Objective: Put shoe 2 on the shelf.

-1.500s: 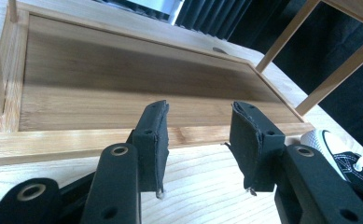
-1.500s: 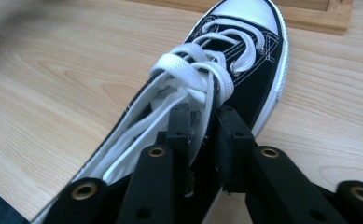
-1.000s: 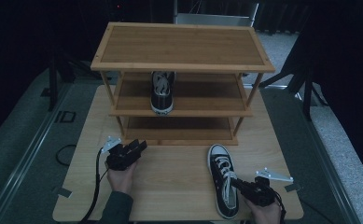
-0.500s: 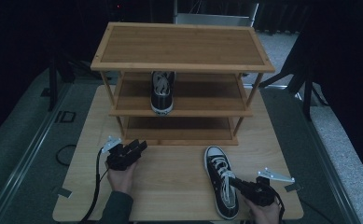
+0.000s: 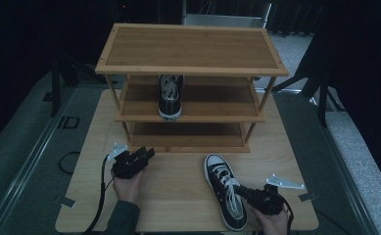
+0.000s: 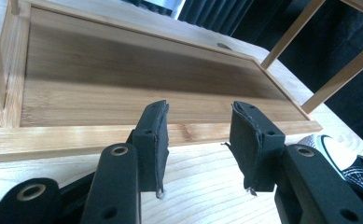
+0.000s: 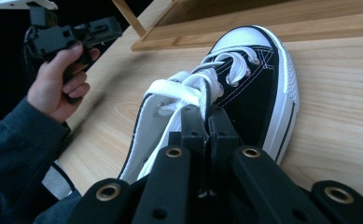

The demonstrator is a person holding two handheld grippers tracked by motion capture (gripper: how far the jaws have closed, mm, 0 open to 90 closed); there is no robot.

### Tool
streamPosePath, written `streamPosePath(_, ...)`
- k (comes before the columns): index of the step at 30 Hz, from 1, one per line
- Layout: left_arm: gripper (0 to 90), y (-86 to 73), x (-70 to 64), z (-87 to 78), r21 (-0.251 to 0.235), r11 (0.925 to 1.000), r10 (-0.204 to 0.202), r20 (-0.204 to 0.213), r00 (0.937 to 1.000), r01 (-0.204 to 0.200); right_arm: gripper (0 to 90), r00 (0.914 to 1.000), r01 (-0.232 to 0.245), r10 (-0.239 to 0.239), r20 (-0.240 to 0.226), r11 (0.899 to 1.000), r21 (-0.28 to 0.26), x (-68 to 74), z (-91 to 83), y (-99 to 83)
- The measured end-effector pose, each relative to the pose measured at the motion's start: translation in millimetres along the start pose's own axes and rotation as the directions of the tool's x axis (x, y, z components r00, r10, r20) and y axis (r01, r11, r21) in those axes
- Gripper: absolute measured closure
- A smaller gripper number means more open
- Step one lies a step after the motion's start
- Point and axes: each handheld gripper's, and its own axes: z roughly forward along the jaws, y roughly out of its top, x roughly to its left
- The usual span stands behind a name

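Shoe on table: a black canvas high-top sneaker with white laces and white rubber toe cap (image 5: 226,196) lies sole-down on the pale wooden table (image 5: 178,196), right of centre, just in front of the rack.
Long axis: runs near to far across the table, a little slanted; the toe points away from the person toward the rack and slightly left, the heel toward the near edge.
Right gripper (image 5: 249,192): black, held at the shoe's heel end; its jaws are pinched together on the shoe's collar beside the laces, as the right gripper view (image 7: 206,122) shows closely.
Left gripper (image 5: 144,154): black, held by the left hand (image 5: 126,183) over the table's left part, well apart from the shoe; its jaws stand apart with nothing between them, aimed at the rack's lowest shelf (image 6: 198,140).
Rack: a three-tier bamboo shoe rack (image 5: 190,46) at the table's far side.
Second shoe: a matching black-and-white sneaker (image 5: 170,95) on the middle shelf, toe toward the person.
High view adds: the shelved sneaker and both hands together.
Left gripper view adds: the bare lowest shelf close up, and the table shoe's toe at the right edge (image 6: 331,147).
Right gripper view adds: the grip on the collar, and the other hand's dark sleeve (image 7: 16,144).
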Motion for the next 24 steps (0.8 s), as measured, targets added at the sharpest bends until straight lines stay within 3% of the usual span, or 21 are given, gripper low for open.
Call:
streamPosePath(12,57.1,-0.5,1.6,2.5,0.007,1.0000,-0.004,-0.008,1.0000,0.004,88.0,0.9988,0.023,-0.024,-0.043,1.000,-0.006,8.4,3.9,13.6)
streamPosePath(24,57.1,-1.2,1.1,3.1,0.011,0.9999,0.000,-0.010,0.9999,0.000,87.9,0.9946,0.062,-0.065,-0.082,0.998,-0.031,18.6,4.9,38.2)
